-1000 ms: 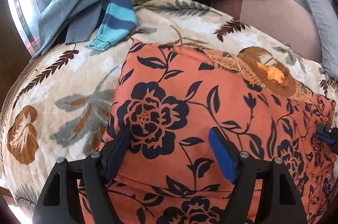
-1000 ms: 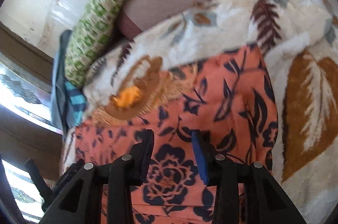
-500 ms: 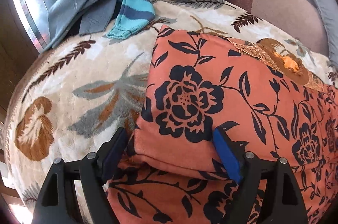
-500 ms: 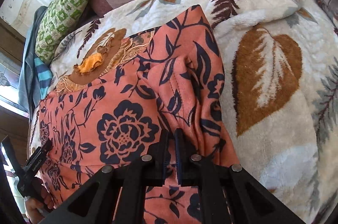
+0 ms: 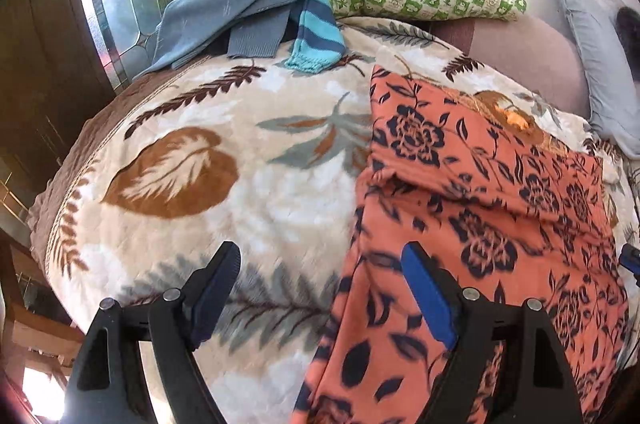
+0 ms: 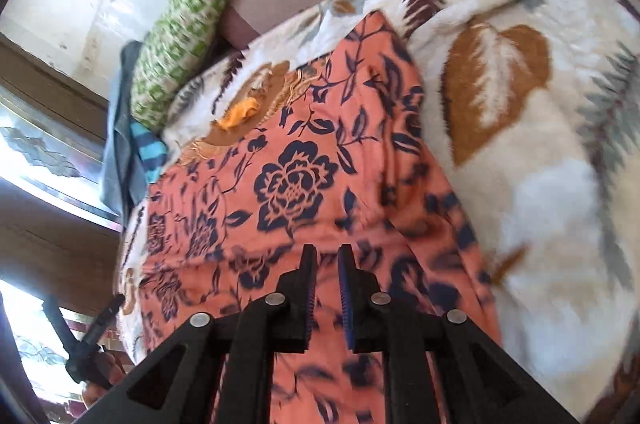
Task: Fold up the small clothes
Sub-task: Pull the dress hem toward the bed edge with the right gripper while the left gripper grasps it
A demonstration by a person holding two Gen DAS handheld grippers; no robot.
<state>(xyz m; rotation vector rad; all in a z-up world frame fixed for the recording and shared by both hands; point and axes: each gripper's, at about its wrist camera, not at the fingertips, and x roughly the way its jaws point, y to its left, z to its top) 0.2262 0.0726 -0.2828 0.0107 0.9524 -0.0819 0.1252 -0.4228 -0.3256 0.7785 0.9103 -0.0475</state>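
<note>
Orange floral garment (image 5: 492, 192) lies on leaf-print blanket (image 5: 224, 192), one fold laid over. L gripper (image 5: 320, 288) fingers wide apart, holding nothing. R gripper (image 6: 323, 266) fingers nearly together; whether cloth is pinched, can't tell. Risk: R lifts w/ snagged cloth, fold drags open.

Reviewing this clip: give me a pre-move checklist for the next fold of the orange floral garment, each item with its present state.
1. Left tool open, nothing between its pads: ok.
2. Right tool gripping cloth: cannot tell; nearly shut, gap visible.
3. Orange floral garment folded once, upper layer over lower: ok.
4. Folded edges aligned: cannot tell, blurred.
5. Striped knit and grey sweater apart from garment: ok.
6. Leaf blanket flat beside the garment: ok.
</note>
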